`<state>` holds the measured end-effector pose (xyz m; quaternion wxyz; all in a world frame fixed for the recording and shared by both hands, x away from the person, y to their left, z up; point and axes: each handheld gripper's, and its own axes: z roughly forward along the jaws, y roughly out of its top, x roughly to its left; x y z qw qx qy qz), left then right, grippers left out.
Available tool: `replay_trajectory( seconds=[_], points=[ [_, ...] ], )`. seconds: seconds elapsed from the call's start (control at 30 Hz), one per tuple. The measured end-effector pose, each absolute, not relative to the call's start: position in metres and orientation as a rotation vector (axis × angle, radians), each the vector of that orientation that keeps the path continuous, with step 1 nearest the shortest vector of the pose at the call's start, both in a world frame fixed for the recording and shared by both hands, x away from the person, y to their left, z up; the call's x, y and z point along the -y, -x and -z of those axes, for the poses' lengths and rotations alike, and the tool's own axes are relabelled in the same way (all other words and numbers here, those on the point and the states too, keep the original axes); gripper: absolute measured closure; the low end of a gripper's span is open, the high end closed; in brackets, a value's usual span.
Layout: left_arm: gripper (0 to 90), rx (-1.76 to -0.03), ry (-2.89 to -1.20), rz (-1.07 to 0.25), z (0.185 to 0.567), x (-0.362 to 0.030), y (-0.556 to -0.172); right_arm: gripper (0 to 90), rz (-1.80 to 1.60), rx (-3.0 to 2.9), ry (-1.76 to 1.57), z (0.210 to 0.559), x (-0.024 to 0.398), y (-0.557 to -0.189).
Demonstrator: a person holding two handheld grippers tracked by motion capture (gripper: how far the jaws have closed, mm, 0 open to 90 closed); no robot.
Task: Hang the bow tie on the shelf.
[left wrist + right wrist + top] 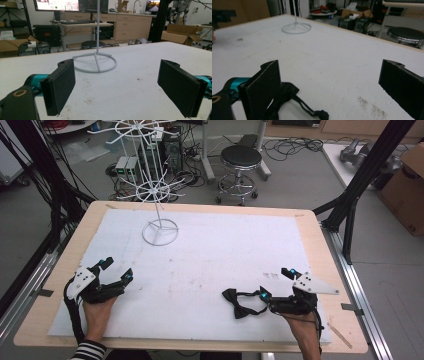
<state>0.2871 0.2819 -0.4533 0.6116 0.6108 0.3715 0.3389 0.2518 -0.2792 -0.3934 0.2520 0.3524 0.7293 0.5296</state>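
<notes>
White padded table (200,270) | bow tie (240,302) flat beside right gripper (275,287), jaws wide, likely lining up to grab | left gripper (116,269) wide, empty, parked clear | rack (160,231) far side, probably for hanging

High cam looks down over table (310,245); both gripper cams sit low, sharing white stand (96,62).

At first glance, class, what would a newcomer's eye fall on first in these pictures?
Probably the white wire stand rising at the far left of the white mat. Next, the black bow tie lying near the front edge, beside the open right gripper. The left gripper rests open at the front left.
</notes>
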Motion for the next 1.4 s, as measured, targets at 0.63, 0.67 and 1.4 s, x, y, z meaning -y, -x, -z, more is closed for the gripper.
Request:
replay_trajectory(
  seconds=[0.63, 0.67, 1.4],
  points=[
    [15.1, -0.856, -1.409, -0.783, 0.453, -0.282, -0.287, 16.9, -1.248, -2.483, -0.801, 0.389, 0.248, -0.250],
    [15.1, -0.856, -1.409, -0.783, 0.453, -0.282, -0.287, 17.0, -1.223, -2.521, -0.778, 0.389, 0.244, -0.250],
    [15.2, -0.857, -1.407, -0.781, 0.453, -0.282, -0.287, 34.7, -1.004, -2.768, -0.719, 0.402, 0.220, -0.263]
  ],
)
